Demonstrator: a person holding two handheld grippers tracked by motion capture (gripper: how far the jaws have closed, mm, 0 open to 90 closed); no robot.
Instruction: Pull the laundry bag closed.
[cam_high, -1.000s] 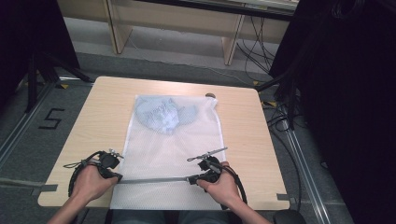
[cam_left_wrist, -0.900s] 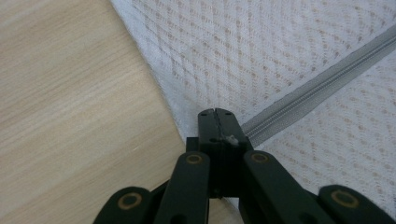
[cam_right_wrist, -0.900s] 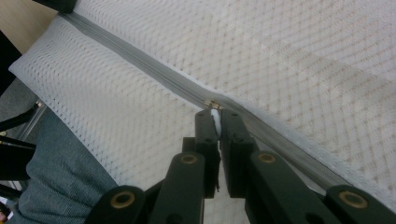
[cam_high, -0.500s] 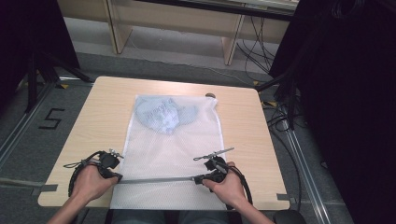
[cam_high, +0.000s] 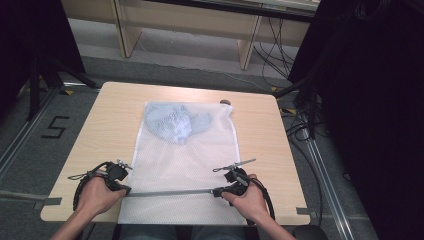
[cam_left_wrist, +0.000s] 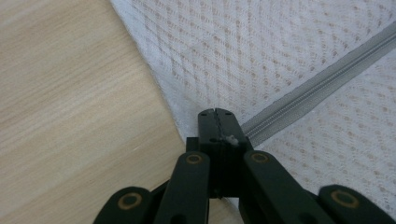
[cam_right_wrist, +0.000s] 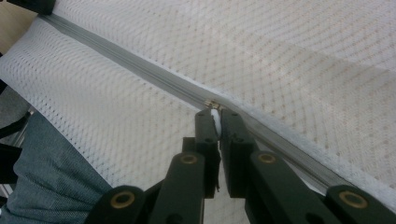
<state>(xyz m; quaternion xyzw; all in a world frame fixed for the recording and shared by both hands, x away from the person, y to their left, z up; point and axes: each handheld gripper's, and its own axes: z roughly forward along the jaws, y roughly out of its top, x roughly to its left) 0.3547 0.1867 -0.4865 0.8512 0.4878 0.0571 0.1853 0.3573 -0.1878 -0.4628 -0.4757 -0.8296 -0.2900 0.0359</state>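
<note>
A white mesh laundry bag (cam_high: 185, 170), finely woven in a diamond pattern, is lying flat down the middle of the pale wood-grain table (cam_high: 255, 135), its near end hanging over the table's front edge. A crumpled light-blue garment (cam_high: 175, 122) is sitting inside at the bag's far end. A grey zipper (cam_high: 170, 192) is running straight across the bag near its front end. The left gripper (cam_left_wrist: 215, 114) is resting at the bag's left edge, jaws pressed together on the zipper's end there. The right gripper (cam_right_wrist: 214, 114) is lying low near the bag's right edge, jaws pinching the small white zipper pull (cam_right_wrist: 215, 117). Both hands are reaching in from the table's front edge, knuckles up.
</note>
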